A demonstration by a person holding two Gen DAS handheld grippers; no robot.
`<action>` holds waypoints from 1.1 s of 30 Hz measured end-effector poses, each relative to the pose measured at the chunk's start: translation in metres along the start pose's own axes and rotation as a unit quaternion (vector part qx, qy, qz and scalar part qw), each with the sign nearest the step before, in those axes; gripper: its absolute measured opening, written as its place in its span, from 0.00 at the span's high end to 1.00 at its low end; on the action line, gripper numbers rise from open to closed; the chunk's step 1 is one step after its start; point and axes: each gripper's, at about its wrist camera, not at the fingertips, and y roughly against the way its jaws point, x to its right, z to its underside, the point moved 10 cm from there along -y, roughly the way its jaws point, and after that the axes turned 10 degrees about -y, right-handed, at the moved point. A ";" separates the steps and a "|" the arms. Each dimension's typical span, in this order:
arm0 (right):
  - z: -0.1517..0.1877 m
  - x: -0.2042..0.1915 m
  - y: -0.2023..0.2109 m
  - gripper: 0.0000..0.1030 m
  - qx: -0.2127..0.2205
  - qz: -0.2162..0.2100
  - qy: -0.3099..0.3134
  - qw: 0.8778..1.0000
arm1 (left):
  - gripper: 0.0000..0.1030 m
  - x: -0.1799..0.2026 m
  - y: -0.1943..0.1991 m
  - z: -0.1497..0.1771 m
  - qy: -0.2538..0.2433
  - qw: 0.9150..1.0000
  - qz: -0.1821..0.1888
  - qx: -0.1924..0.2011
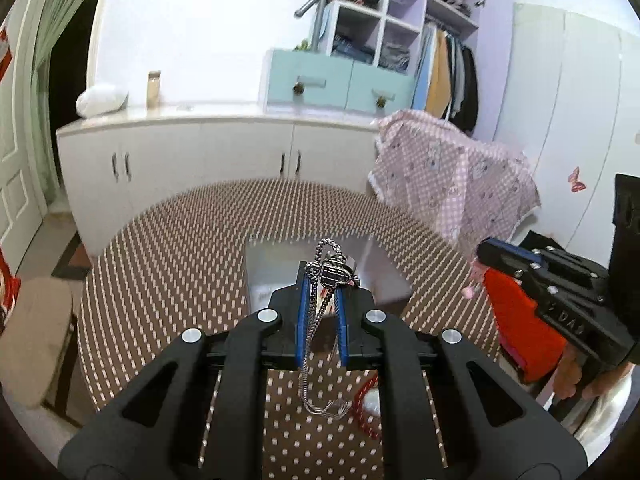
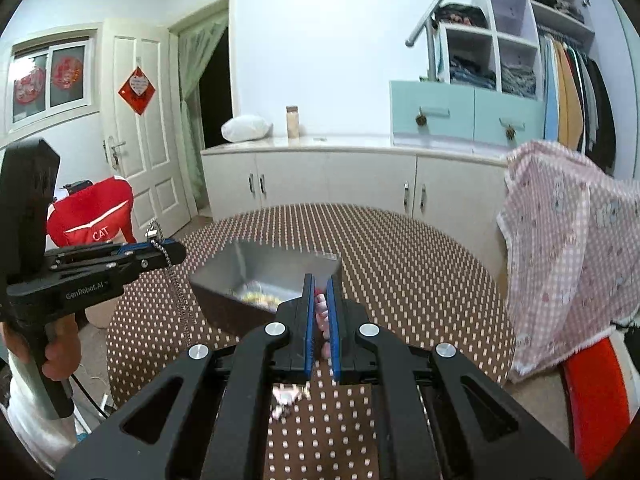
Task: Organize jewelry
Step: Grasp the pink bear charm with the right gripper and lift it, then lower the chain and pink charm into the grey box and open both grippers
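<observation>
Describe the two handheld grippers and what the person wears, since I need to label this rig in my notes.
Both the left gripper and the right gripper are matte black plastic with slotted linkage arms, round silver pivot bolts and blue finger pads. Seen from the side, the left one bears white "GenRobot.AI" lettering and a pistol-style handle with a black cable below. The sleeve is shiny silvery-white.

Shiny metal chain (image 1: 310,336); brushed, dull metal tray (image 2: 264,268); matt black plastic hand-held gripper (image 1: 322,280) with blue pads; table (image 2: 400,264) under dotted cloth.
</observation>
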 end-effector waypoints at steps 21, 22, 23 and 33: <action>-0.071 -0.031 -0.023 0.95 0.020 -0.033 0.042 0.998 | 0.88 0.006 0.012 -0.100 -0.036 0.997 -0.029 0.067; -0.069 -0.030 -0.026 0.95 0.016 -0.034 0.039 0.999 | 0.88 0.005 0.008 -0.097 -0.034 0.997 -0.028 0.062; -0.066 -0.028 -0.030 0.95 0.010 -0.035 0.034 0.999 | 0.88 0.005 0.003 -0.093 -0.032 0.998 -0.027 0.056; -0.026 -0.029 -0.058 0.95 -0.057 -0.055 0.013 0.997 | 0.88 -0.004 -0.048 -0.033 -0.011 0.999 0.005 -0.035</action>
